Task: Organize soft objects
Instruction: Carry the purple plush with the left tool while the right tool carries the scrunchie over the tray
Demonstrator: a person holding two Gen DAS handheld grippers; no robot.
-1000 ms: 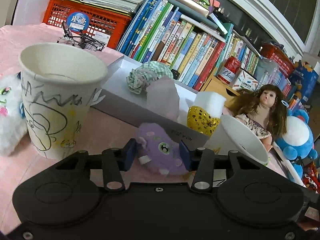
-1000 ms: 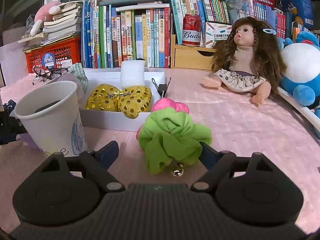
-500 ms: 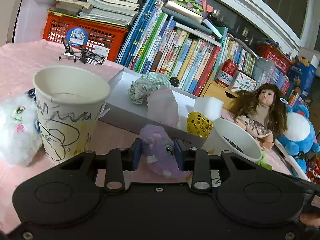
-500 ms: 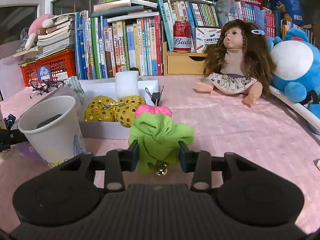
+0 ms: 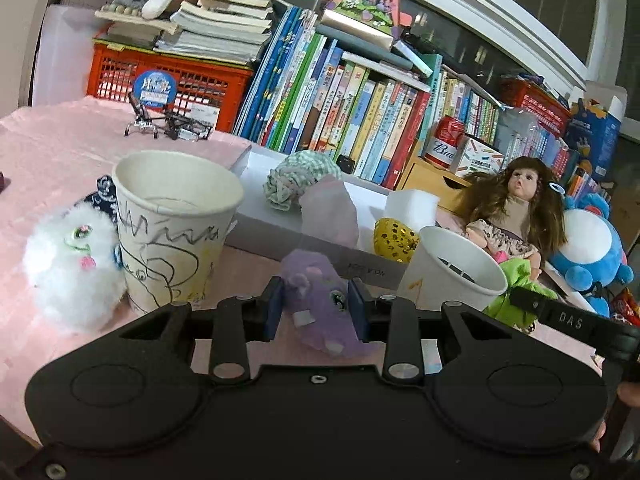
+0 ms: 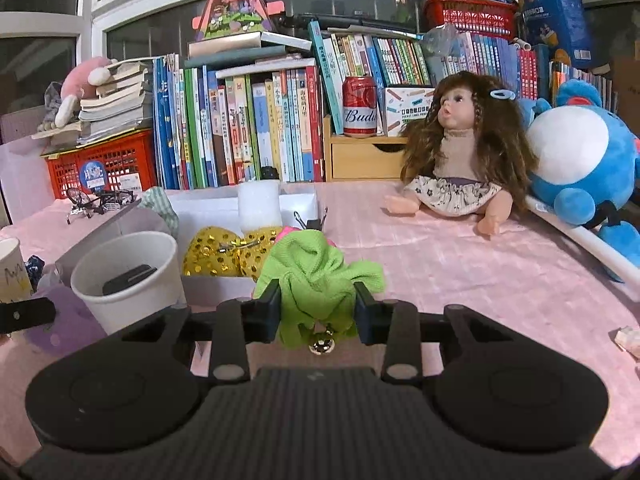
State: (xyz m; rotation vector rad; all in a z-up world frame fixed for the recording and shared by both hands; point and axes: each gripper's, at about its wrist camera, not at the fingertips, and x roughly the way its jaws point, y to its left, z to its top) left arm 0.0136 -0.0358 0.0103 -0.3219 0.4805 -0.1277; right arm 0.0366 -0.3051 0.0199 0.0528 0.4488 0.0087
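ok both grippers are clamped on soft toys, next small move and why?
Probably carry both toward the white tray and release there. The left gripper pinches the purple plush, the right gripper pinches the green cloth toy, and the tray already holds a gold sequin piece and other soft items.

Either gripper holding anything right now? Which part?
Both. The left gripper pinches the purple plush toy across its body. The right gripper squeezes the green cloth toy around its middle, just above the small bell.
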